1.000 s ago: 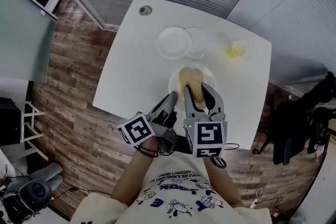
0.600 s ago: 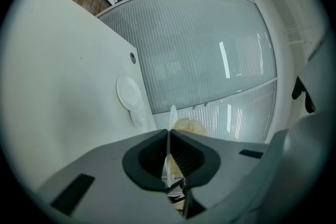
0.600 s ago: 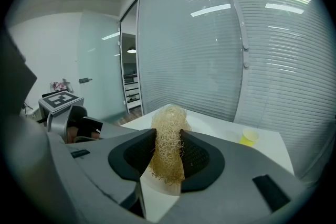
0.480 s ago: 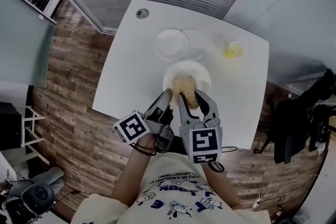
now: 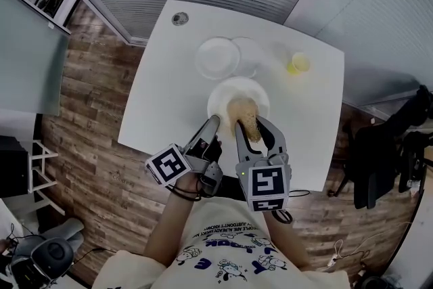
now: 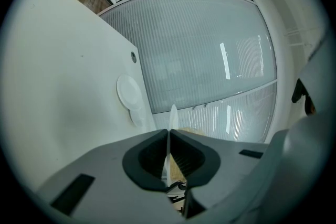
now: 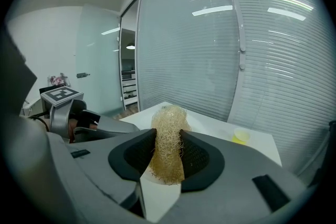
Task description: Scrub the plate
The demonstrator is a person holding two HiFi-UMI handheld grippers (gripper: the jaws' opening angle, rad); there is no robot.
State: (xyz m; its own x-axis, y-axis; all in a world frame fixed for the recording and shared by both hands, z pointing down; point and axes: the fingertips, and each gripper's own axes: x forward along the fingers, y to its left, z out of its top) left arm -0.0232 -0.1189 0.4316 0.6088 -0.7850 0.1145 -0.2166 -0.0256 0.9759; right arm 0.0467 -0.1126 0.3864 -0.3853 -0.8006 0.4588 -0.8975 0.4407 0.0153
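A white plate (image 5: 222,93) lies on the white table (image 5: 162,91) near its front edge. My left gripper (image 5: 214,124) is shut on the plate's near left rim; in the left gripper view the thin rim (image 6: 172,115) stands edge-on between the closed jaws of the left gripper (image 6: 169,136). A tan fibrous scrubber (image 5: 245,115) rests on the plate, with my right gripper (image 5: 249,125) shut on it. The right gripper view shows the scrubber (image 7: 168,136) pinched between the dark pads of the right gripper (image 7: 167,153).
Behind the plate stand a second white plate (image 5: 218,57) and a clear dish (image 5: 250,56). A small yellow cup (image 5: 298,64) sits at the back right. A round grommet (image 5: 179,18) marks the table's far left corner. Wooden floor surrounds the table.
The scrubber has shifted slightly across the plate. Both grips stand as before.
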